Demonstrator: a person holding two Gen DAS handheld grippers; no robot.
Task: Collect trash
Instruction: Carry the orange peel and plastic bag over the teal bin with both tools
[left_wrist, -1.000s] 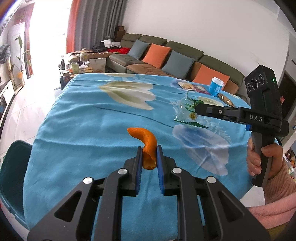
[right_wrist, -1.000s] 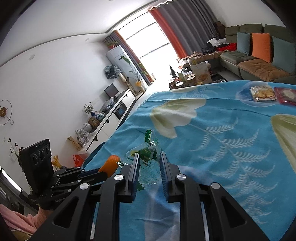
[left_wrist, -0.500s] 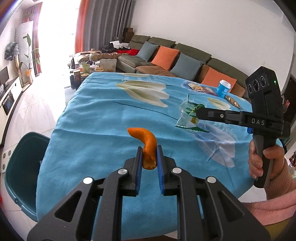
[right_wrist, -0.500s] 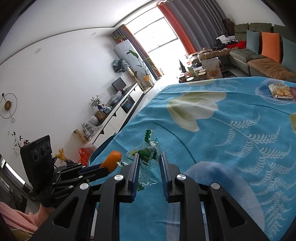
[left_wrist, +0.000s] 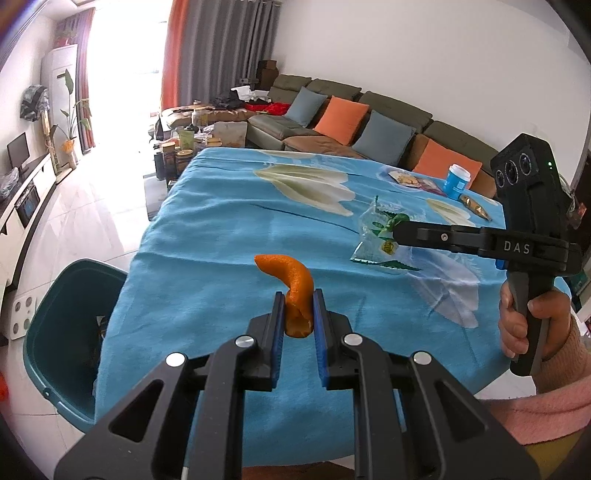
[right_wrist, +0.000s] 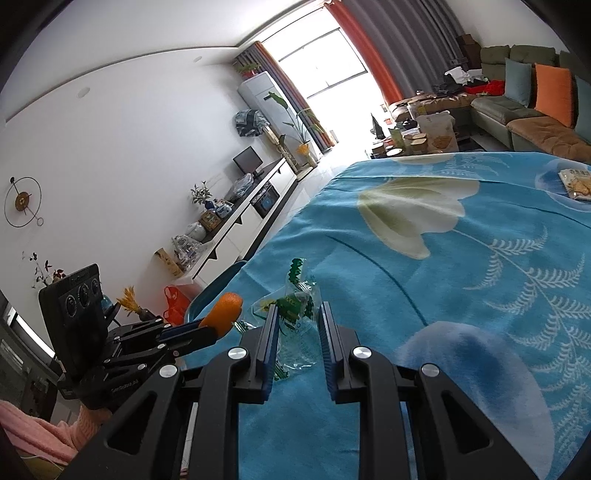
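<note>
Far left, the teal bin (left_wrist: 70, 332) sits on the floor just beside the bench (left_wrist: 221, 229), likely so trash can drop straight in. Your left tool (left_wrist: 298, 314) is clamped on the curled orange peel (left_wrist: 295, 288), holding it above the blue cloth near that edge. To the right, your right tool (right_wrist: 297, 332) pinches the clear green-printed wrapper (right_wrist: 295, 306) between its blue pads, lifted off the cloth, ready for the same bin.
</note>
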